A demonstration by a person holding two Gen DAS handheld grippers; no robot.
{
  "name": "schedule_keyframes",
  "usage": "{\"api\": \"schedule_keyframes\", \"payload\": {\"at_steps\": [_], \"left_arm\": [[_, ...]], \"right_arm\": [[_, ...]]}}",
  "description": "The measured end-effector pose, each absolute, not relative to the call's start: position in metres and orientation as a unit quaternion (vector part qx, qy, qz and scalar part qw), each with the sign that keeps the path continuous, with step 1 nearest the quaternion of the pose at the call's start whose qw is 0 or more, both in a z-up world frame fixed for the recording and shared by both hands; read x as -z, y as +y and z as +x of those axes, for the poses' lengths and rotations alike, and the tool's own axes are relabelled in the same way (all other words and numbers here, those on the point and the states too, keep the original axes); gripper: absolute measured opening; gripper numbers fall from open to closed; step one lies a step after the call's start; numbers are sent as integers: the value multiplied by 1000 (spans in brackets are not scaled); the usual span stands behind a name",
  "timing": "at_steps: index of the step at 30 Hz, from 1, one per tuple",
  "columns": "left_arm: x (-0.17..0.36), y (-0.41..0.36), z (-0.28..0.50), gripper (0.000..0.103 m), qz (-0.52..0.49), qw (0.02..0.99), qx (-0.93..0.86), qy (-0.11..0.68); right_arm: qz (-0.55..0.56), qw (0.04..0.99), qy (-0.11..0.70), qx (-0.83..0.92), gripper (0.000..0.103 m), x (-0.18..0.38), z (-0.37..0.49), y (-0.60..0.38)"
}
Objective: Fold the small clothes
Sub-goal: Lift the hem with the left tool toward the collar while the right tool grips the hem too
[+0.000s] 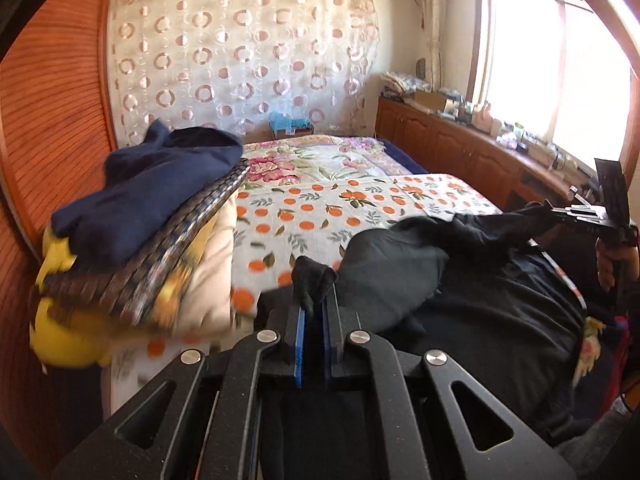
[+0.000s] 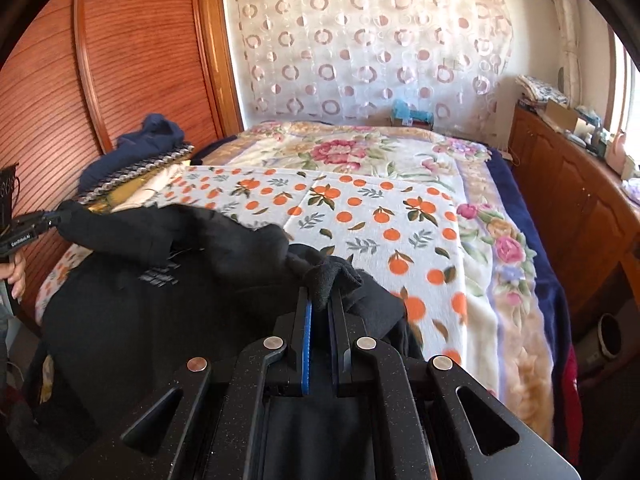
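Fingers of left gripper pinched on a corner of black garment; right gripper likewise clamped on another corner. Stretched between both, sagging across lower centre of frame over bed. Soft, light, limp cloth, likely slack once released. Best held at corners or hems, kept taut.

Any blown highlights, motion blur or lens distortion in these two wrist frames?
Left wrist view: the window is blown out white, the folded pile at left is smeared by blur, and the wardrobe bows from the fisheye. Right wrist view: evenly lit, the black garment shows little detail, and the frame corners are dark.
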State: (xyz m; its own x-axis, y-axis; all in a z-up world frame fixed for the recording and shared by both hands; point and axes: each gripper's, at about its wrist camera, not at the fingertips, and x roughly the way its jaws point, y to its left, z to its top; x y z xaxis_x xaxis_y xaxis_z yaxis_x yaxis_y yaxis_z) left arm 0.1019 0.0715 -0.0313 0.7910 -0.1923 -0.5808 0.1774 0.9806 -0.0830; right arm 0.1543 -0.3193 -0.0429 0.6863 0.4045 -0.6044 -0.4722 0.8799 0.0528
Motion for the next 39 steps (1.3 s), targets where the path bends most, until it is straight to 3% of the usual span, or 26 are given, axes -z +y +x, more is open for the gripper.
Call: {"api": "schedule_keyframes", "payload": {"at_steps": [15,23,35,36,37,39], "left_arm": [[55,86,-19,8,-59,940,87,325],[55,72,-46,8,13,929,80,361],[86,69,-40,8,15,917,74,393],[84,69,-40,13,14,917,75,392],[82,70,-40,29,13,917,76,391],[76,72,-42,44,16,923,72,378]], "right_arm": [[-72,905,341,-242,6,43,9,-376],[-86,893,357,-259,6,25,-27,-379],[-66,879,408,-237,7,60,-13,-376],[-66,880,407,-238,7,59,-11,-376],[-66,880,405,-239,7,57,-11,-375],[-68,881,403,-239,7,54,-14,-374]]}}
